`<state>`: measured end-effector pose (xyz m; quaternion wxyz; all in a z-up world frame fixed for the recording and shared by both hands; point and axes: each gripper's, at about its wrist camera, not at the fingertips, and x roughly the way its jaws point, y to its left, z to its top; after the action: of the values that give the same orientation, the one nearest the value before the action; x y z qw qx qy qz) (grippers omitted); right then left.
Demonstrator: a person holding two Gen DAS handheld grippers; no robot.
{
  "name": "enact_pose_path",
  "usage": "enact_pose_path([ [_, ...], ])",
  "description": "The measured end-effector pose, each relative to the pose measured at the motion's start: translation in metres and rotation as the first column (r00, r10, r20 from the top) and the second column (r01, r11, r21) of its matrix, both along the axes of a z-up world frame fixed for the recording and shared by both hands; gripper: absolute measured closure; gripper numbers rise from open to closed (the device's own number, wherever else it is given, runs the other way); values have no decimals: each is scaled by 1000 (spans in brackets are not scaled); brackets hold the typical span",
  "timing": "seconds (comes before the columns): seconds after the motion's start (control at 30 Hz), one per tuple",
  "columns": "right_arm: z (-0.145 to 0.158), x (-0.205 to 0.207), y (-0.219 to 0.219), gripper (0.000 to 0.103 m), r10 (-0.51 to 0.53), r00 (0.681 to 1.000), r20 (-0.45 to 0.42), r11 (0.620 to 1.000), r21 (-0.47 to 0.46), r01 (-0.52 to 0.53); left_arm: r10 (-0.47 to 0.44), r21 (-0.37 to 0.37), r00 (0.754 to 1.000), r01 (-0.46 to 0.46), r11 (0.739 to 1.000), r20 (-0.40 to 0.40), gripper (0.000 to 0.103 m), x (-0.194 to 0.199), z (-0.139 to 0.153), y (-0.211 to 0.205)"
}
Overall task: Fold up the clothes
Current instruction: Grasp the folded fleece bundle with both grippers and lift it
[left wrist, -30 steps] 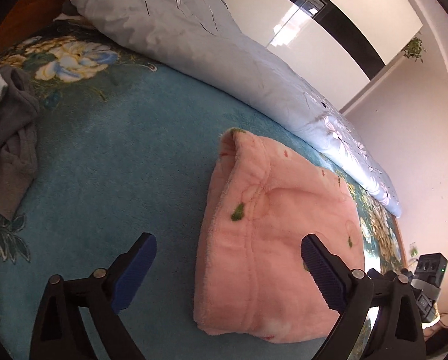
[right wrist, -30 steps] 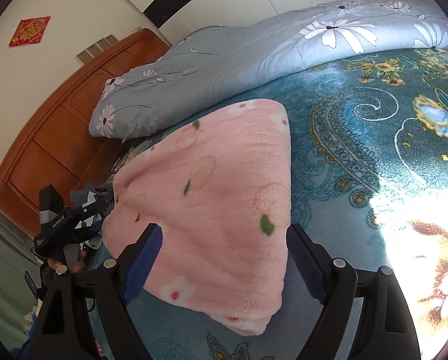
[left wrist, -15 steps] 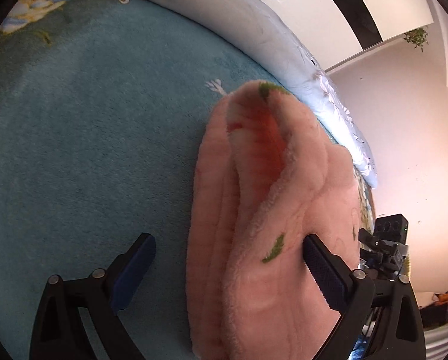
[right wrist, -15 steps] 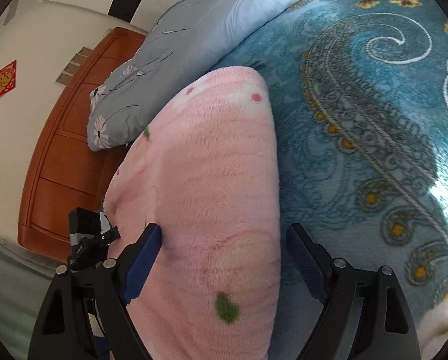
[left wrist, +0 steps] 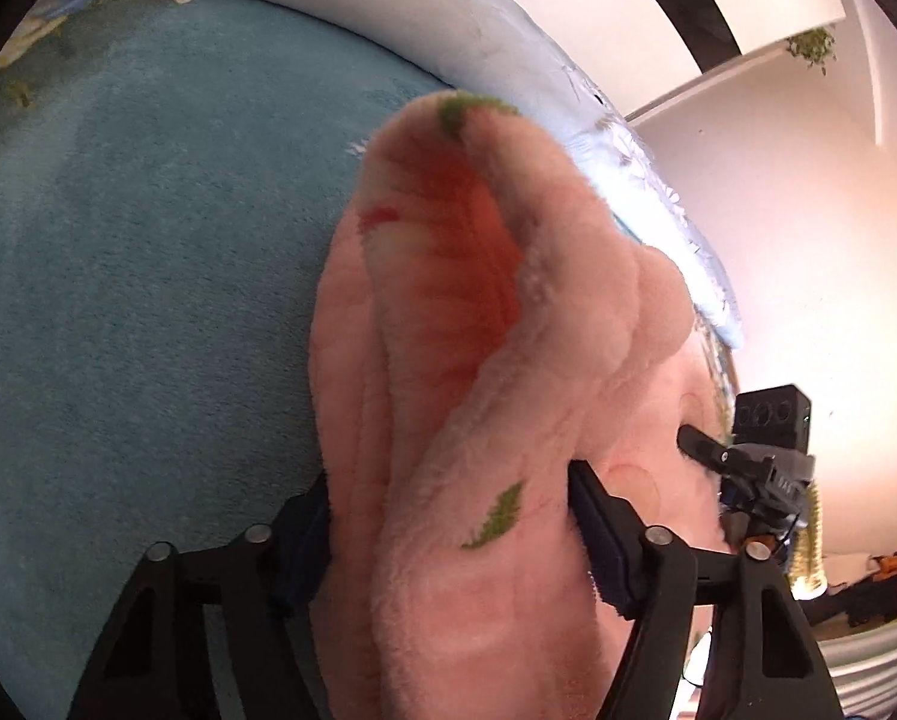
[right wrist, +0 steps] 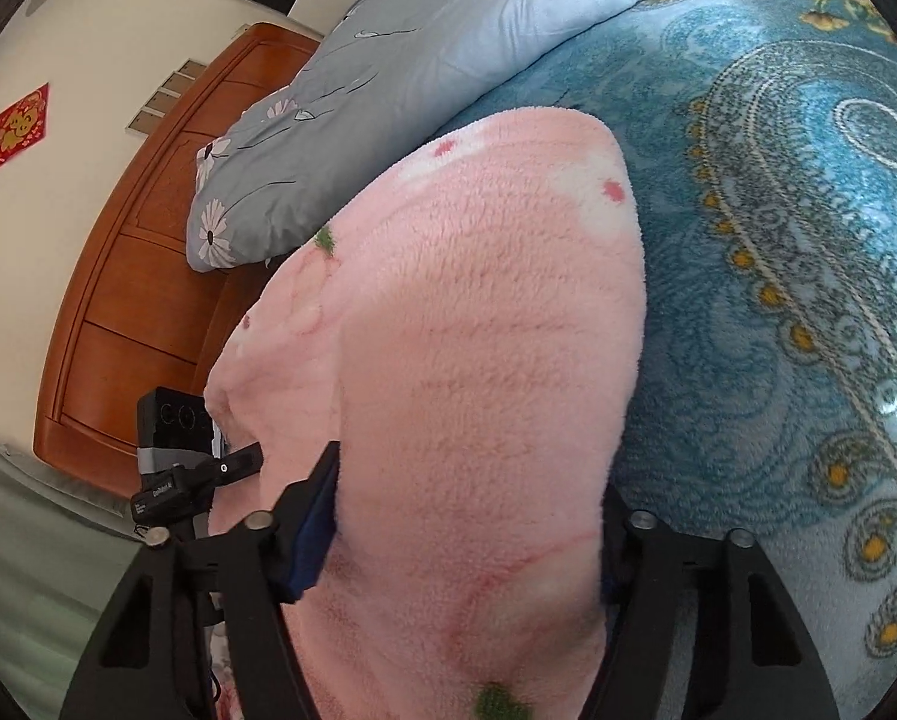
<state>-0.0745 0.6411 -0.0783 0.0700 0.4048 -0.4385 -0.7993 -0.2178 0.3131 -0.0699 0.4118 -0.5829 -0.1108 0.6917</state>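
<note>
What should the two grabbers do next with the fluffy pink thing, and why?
Probably finish squeezing, then lift. Both sets of jaws are closing with the folded pink garment bunched between them: the left gripper at one end, the right gripper at the other. The fleece looks thick and layered, and it lies on the blue bedspread, so a firm pinch first should keep the layers from slipping.

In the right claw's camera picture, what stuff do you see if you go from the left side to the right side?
Red wall picture → brown wooden cabinet → the other claw → fluffy pink blanket → blue swirly bedspread.
</note>
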Motion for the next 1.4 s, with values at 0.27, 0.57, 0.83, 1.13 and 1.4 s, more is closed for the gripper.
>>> enact_pose_path([
  [0.27,37,20,-5,67,15,999,-47,1000,7,-14,19,20,995,-17,1000,-103,62,41,47,6],
  [0.57,130,114,1,67,39,987,-158,992,129,-19,-45,103,984,63,993,-175,62,128,138,34],
  [0.83,228,237,47,67,3,985,-174,973,226,37,-199,170,944,248,954,-262,62,208,232,93],
  [1.13,331,390,130,67,-127,980,-152,900,398,178,-391,252,874,463,850,-287,61,293,296,210],
  [1.4,351,481,194,66,-255,967,-1,822,526,218,-528,273,834,552,788,-162,61,376,282,323],
])
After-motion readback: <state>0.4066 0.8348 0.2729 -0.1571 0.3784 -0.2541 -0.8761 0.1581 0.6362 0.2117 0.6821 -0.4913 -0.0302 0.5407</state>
